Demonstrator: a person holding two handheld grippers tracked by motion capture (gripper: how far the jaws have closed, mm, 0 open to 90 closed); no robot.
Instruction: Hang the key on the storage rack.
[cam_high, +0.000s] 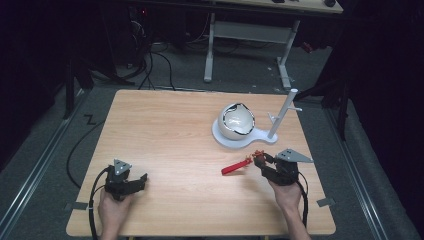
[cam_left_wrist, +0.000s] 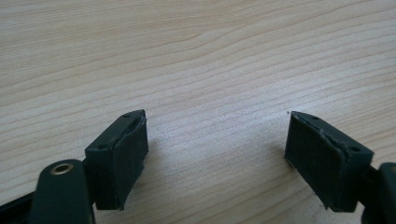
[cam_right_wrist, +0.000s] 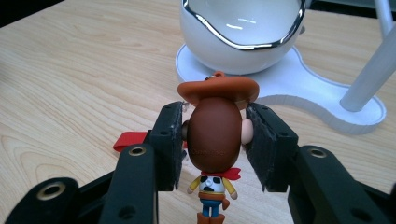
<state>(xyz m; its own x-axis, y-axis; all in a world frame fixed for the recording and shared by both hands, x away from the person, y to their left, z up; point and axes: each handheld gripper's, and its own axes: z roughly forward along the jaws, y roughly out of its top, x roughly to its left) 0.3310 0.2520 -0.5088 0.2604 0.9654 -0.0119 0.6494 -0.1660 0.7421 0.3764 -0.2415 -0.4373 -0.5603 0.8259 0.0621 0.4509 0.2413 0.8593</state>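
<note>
1. The right hand-held gripper (cam_right_wrist: 215, 140) is clamping a small cowboy figure (cam_right_wrist: 215, 135) by its round brown head, near the right edge of the table (cam_high: 165, 130). In my judgement the rounded head could be squeezed out from between the flat pads (cam_right_wrist: 170, 140) if the hand is tilting or jolting.
2. A red strap (cam_high: 235, 167) is trailing left from the figure, low toward the table. It could be dragging or catching on the wood as the figure is carried.
3. The white bowl-shaped holder (cam_high: 237, 120) and its flat white base (cam_high: 225, 140) are sitting just beyond the figure, with a slanted white post (cam_high: 282, 115) to their right. If the figure is being taken that way, the hat brim or the strap could be bumping the bowl's shiny rim or hooking the post.
4. The left hand-held gripper (cam_left_wrist: 215, 154) is resting near the left front corner with its jaws standing wide apart and nothing between them, so it is steadying nothing.
</note>
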